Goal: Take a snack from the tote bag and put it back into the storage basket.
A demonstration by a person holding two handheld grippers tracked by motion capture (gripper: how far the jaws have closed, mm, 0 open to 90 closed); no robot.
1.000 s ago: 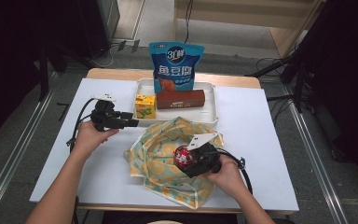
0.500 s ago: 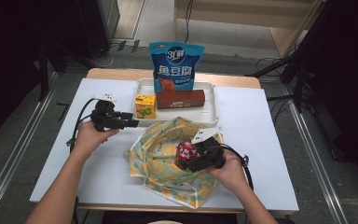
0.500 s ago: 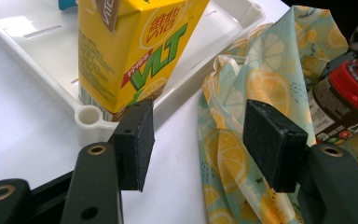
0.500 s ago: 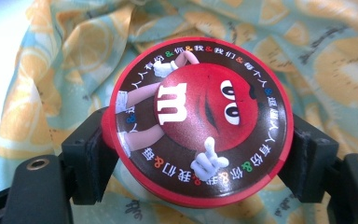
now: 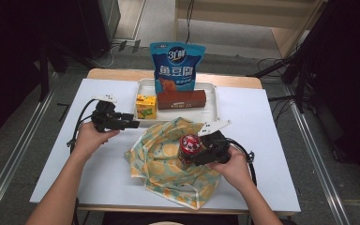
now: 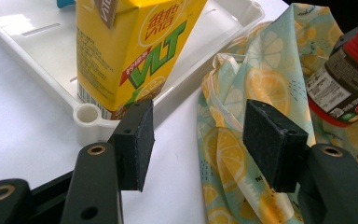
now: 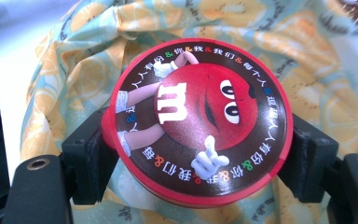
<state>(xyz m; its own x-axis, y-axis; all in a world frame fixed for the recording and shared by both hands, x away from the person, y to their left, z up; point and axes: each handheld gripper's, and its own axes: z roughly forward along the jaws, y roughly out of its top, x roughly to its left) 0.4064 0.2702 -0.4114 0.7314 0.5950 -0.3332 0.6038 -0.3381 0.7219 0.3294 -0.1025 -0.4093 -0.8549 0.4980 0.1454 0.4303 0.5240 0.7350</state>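
My right gripper (image 5: 191, 152) is shut on a brown candy jar (image 5: 190, 146) with a red lid (image 7: 198, 119), held over the lemon-print cloth bag (image 5: 168, 159). The jar's labelled side (image 6: 345, 79) also hangs at the right of the left gripper view. My left gripper (image 5: 133, 124) stands open at the left, near the white tray's (image 5: 212, 105) front-left corner (image 6: 87, 114), its pads (image 6: 135, 140) bare. A yellow juice carton (image 5: 146, 106) stands in that corner, just beyond the jaws. The bag's rim (image 6: 223, 79) lies beside the right pad.
In the tray, a brown bar-shaped box (image 5: 182, 99) lies behind the bag, and a blue snack pouch (image 5: 176, 65) stands at the back. White tabletop (image 5: 98, 173) lies bare at the front left and right. Cables trail from both grippers.
The right gripper has lifted the jar and tilted it, moving slightly left over the bag. The left gripper has stayed put.
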